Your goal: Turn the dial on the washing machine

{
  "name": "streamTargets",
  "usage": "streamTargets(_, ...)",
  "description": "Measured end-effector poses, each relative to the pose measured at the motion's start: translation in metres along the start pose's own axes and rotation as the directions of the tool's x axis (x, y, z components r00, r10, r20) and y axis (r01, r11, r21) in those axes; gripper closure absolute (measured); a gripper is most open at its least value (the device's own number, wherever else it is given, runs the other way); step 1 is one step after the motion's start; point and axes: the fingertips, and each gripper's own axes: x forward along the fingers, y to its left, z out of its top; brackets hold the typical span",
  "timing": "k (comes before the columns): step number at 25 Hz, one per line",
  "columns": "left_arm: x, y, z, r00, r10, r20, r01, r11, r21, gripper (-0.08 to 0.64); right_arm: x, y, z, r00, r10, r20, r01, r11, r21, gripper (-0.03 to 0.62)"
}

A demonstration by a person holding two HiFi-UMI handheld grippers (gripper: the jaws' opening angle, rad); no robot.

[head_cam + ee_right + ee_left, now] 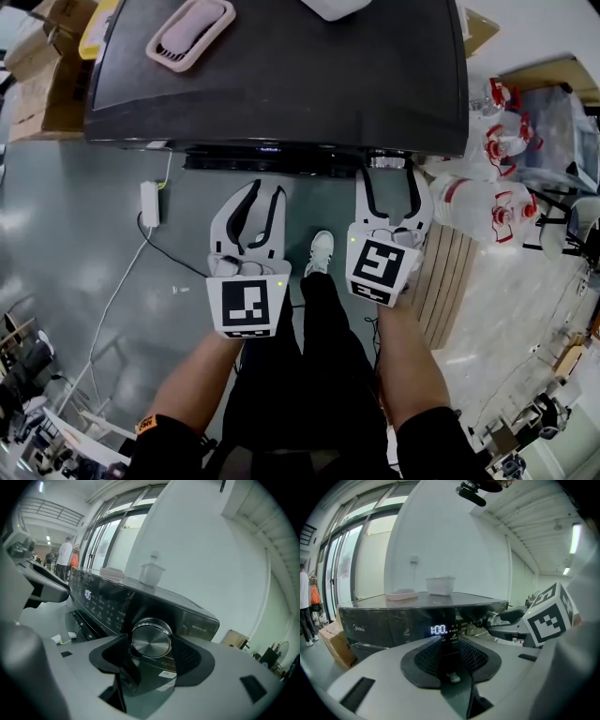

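Observation:
The dark washing machine (281, 84) fills the top of the head view, its front panel facing me. Its round metal dial (151, 639) sits between the pads of my right gripper (152, 645), with a slim gap on each side; the jaws stand wide and open. In the head view the right gripper (386, 183) reaches up to the dial (385, 161) at the panel's right end. My left gripper (255, 202) hangs short of the panel, open and empty. Past its pads (426, 660) the lit display (438, 630) reads 1:00.
A pink tray (190, 32) and a white container (337, 7) lie on the machine's lid. A white power adapter (150, 202) with its cable lies on the floor at left. Cardboard boxes (42, 66) stand at far left, large water bottles (487, 202) at right.

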Motion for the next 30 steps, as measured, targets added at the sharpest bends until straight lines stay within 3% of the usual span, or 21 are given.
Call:
streamTargets(3,-0.001,0.0,-0.004,1.0,-0.001,-0.024,0.001,1.0,-0.002,0.446,0.0,-0.002,0.0,1.0,0.0,0.0,0.0,0.999,0.037,0.305)
streamTargets(6,-0.001,0.0,-0.002,1.0,-0.003,-0.009,0.003,1.0,-0.001,0.446,0.0,-0.004,-0.002,0.999,0.035,0.01,-0.036,0.984,0.175,0.308)
streamTargets(8,-0.001,0.0,-0.002,1.0,-0.004,-0.009,0.004,1.0,-0.004,0.446,0.001,-0.007,-0.004,0.996,0.078,0.032,-0.084,0.937,0.339,0.308)
streamTargets(10,-0.001,0.0,-0.004,1.0,-0.007,-0.023,0.006,1.0,-0.008,0.446,0.001,-0.009,-0.005,0.992,0.112,0.055,-0.125,0.866,0.483,0.308)
streamTargets(12,-0.001,0.0,-0.003,1.0,-0.009,-0.022,0.009,1.0,-0.01,0.446,0.001,-0.01,-0.005,0.99,0.125,0.065,-0.141,0.832,0.537,0.308)
streamTargets(15,0.001,0.0,0.004,1.0,-0.008,0.012,0.008,1.0,0.001,0.446,0.002,-0.01,-0.004,0.99,0.127,0.06,-0.14,0.844,0.518,0.307)
streamTargets(20,-0.002,-0.002,0.005,1.0,-0.013,-0.002,0.013,1.0,0.003,0.446,-0.002,-0.01,-0.002,0.994,0.103,0.045,-0.113,0.9,0.421,0.293)
streamTargets(24,-0.007,-0.001,0.02,0.999,-0.012,0.034,0.012,1.0,0.016,0.446,-0.015,-0.009,0.009,0.994,0.09,0.054,-0.103,0.938,0.332,0.291)
streamTargets(30,-0.035,-0.003,0.055,0.997,-0.004,0.072,0.002,0.999,0.032,0.462,-0.054,-0.008,0.047,0.987,0.125,0.103,-0.148,0.954,0.261,0.319)
